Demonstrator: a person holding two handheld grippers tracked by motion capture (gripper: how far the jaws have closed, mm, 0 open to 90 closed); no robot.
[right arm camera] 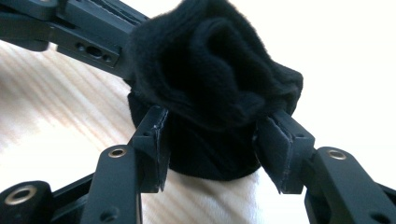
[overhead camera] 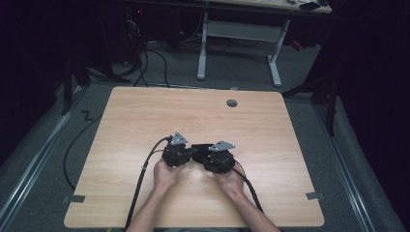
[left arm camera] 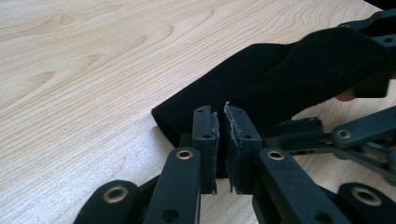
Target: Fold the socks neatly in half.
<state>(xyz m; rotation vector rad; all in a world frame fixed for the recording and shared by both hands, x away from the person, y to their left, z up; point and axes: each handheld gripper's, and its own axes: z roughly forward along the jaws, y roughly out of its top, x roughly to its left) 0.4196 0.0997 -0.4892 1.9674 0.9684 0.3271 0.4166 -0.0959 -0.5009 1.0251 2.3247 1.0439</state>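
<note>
Now both grippers, left gripper (left arm camera: 221, 144) and right gripper (right arm camera: 210, 154), on black sock (right arm camera: 210, 70).

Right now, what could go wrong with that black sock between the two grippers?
1. The left hand-held gripper pinches only the edge of the sock, so a pull might tug it free.
2. The right hand-held gripper has its jaws wide around the bunched end, which bulges over them; it may slip off.
3. Both grippers sit close together on the table, so they could bump.
</note>
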